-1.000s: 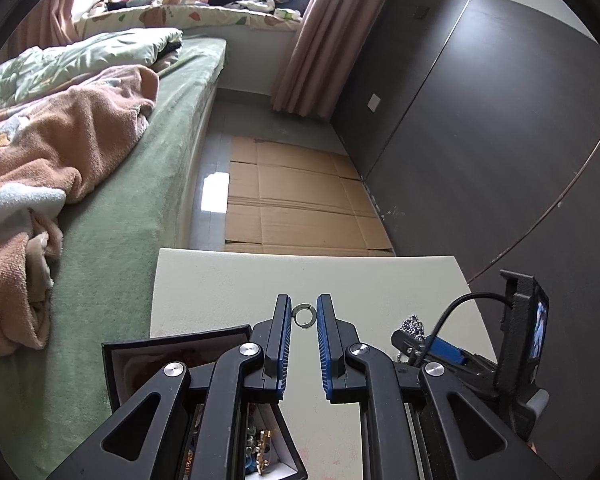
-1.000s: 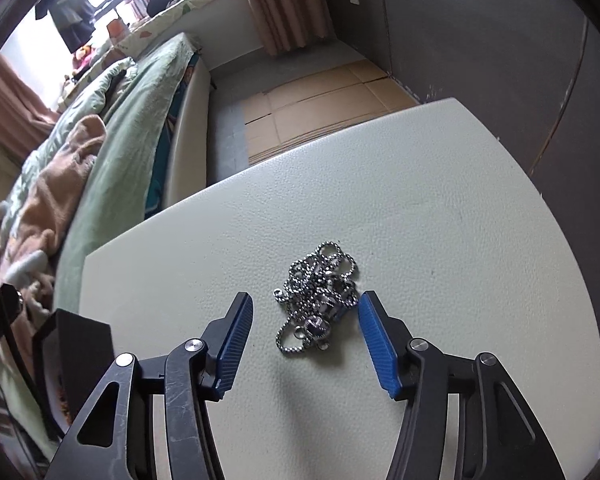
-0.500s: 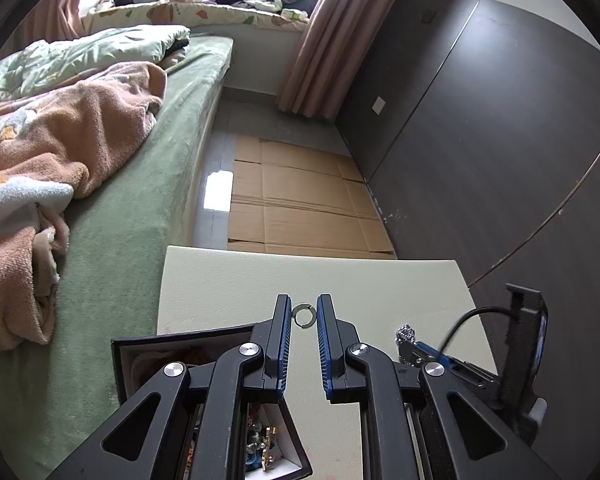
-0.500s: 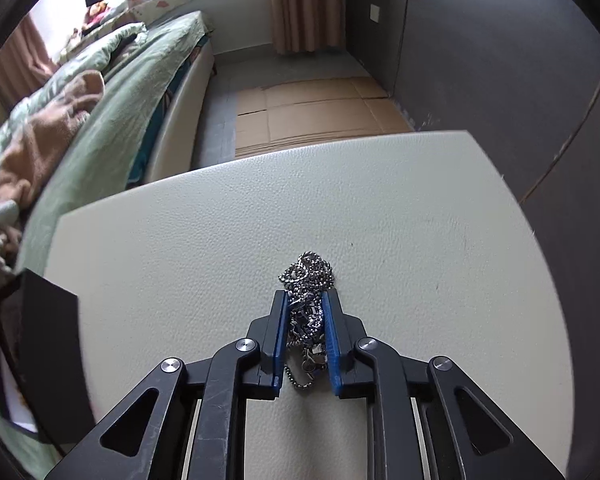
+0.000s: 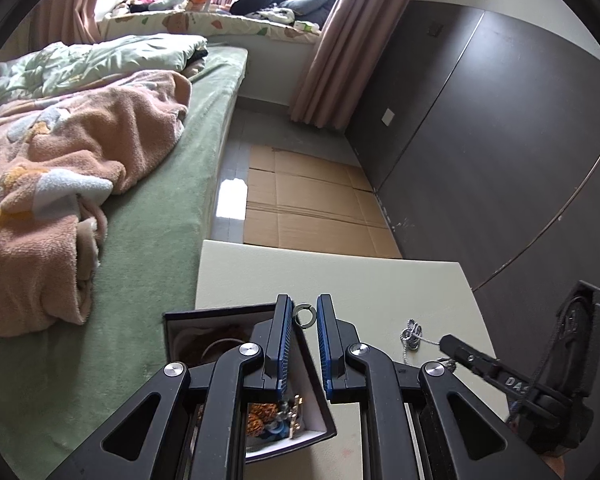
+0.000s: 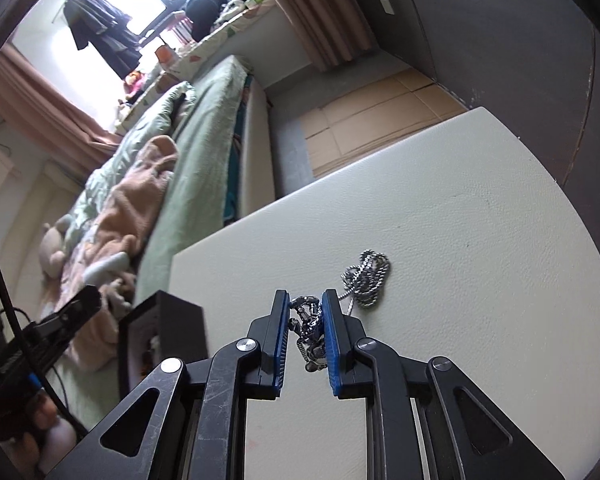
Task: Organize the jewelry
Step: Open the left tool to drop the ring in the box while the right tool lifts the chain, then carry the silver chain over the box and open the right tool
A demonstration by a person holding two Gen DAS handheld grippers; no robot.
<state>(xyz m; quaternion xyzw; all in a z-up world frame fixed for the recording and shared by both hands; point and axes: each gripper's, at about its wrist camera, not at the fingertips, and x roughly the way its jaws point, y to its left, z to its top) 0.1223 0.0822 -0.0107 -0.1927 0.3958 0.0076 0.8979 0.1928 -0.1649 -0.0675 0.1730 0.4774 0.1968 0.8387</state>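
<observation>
- The right gripper, low in the centre of the right wrist view, is clamped on a tangled silver ball-chain necklace; a second ago its blue pads stood wide apart on either side of the chain as it lay on the table, and half a second ago they had closed on it.
- Part of the chain is now pinched between the pads while a bunched loop trails up and to the right, seemingly still resting on the cream leather-textured tabletop; the lift looks only just begun, though the fisheye view makes the height hard to judge.
- The left gripper, at bottom centre of the left wrist view, is nearly closed on a small silver ring held between its fingertips; this hold is unchanged over the last second.
- Below it, at lower left of that view, sits an open black jewellery box with a pale lining, some small trinkets already inside; the box has drawn nearer under the ring.
- Judgement: both pieces are now secured; what remains is to carry each to the box.
</observation>
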